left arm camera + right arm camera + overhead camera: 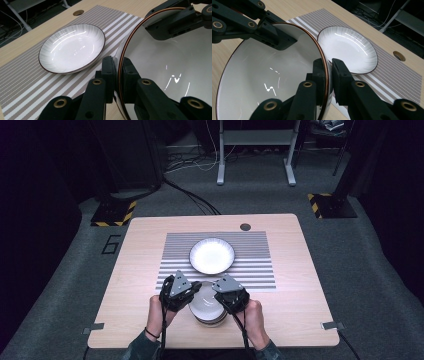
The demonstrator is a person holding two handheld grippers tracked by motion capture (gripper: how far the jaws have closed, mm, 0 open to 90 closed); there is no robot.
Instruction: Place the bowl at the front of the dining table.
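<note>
Gripping bowl (160, 65) rim, both tongs (119, 67) (329, 72) clamped, brown edge seen close-up, plate (212, 255) beyond

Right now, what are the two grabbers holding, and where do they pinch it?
Both hold the top bowl by its rim: the left gripper pinches one side, the right gripper the opposite side.

Your left gripper (192, 289) and right gripper (220, 289) cover the bowl (206, 309) rim on both sides in the high view, and you can't tell how many bowls sit in that stack. The left gripper view crops the bowl at right and bottom; the right gripper view crops it at the bottom. Your forearms run off the lower edge.
</note>
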